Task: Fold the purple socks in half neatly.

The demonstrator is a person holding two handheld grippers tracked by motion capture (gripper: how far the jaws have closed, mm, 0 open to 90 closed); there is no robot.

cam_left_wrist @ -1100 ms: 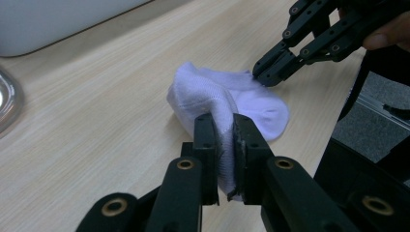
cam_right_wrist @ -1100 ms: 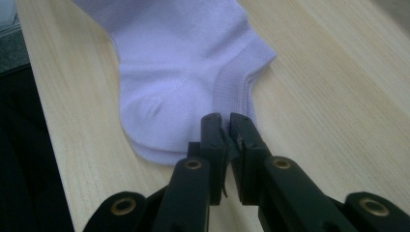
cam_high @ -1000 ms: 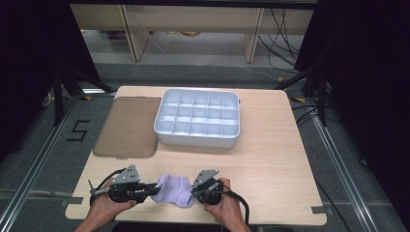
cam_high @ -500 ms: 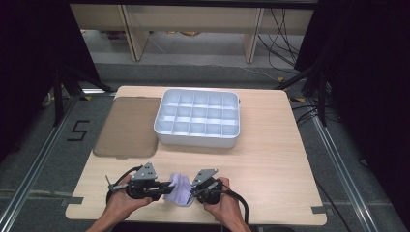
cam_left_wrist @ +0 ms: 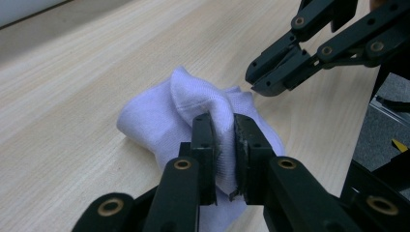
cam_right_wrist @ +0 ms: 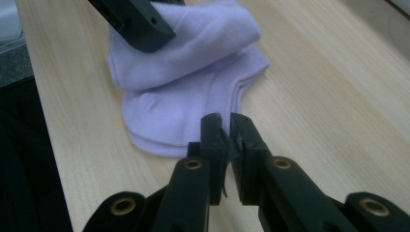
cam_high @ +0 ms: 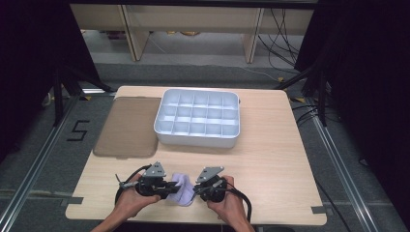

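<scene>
A lavender sock (cam_high: 180, 188) lies folded on the wooden table (cam_high: 270, 164) near its front edge, between my two grippers. My left gripper (cam_high: 170, 187) is shut on a raised fold of the sock (cam_left_wrist: 159, 116); in the left gripper view (cam_left_wrist: 223, 121) the cloth is squeezed between the pads. My right gripper (cam_high: 196, 189) is shut, its tips (cam_right_wrist: 223, 123) resting at the near edge of the sock (cam_right_wrist: 193, 72) with no cloth seen between them. From the left gripper view the right gripper (cam_left_wrist: 263, 82) sits just beyond the sock.
A white tray (cam_high: 196, 140) divided into several compartments stands at the table's middle back. A brown mat (cam_high: 128, 125) lies to its left. Bare wood stretches to the right of my hands. The table's front edge is close below them.
My left gripper has moved right toward the right gripper, carrying a fold of the sock over the rest. The right gripper has stayed put.
</scene>
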